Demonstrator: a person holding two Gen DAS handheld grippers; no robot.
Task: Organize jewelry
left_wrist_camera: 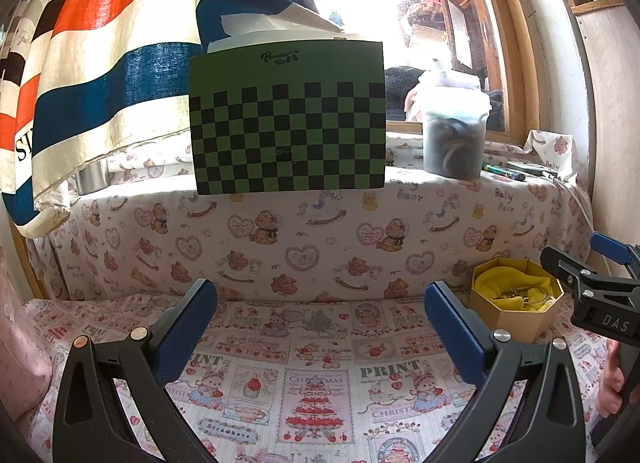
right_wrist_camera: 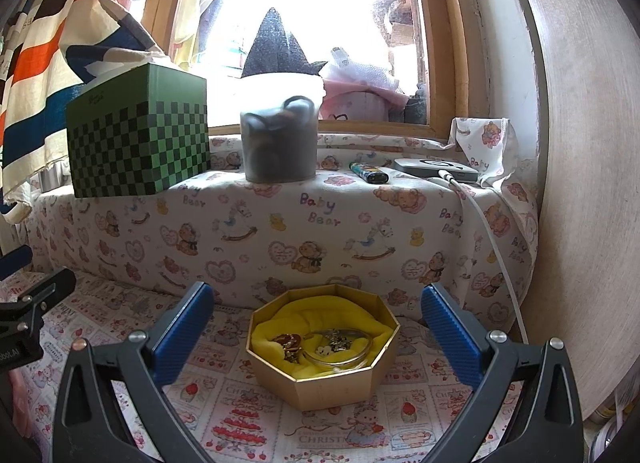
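Hovering wide open, the right gripper [right_wrist_camera: 316, 327] faces the octagonal box [right_wrist_camera: 323, 347] of jewelry [right_wrist_camera: 320, 345]; left gripper [left_wrist_camera: 320, 319] gapes too, over printed cloth [left_wrist_camera: 316, 391].

Both wrist views low, facing window ledge, sharing octagonal box [right_wrist_camera: 324, 347]

blown-out daylight glare from the window [right_wrist_camera: 304, 3], sharp centre, fisheye bending and dark corners

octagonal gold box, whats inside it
Inside the octagonal gold box: yellow cloth lining, a bangle and small gold jewelry pieces. Anything under the cloth is hidden.
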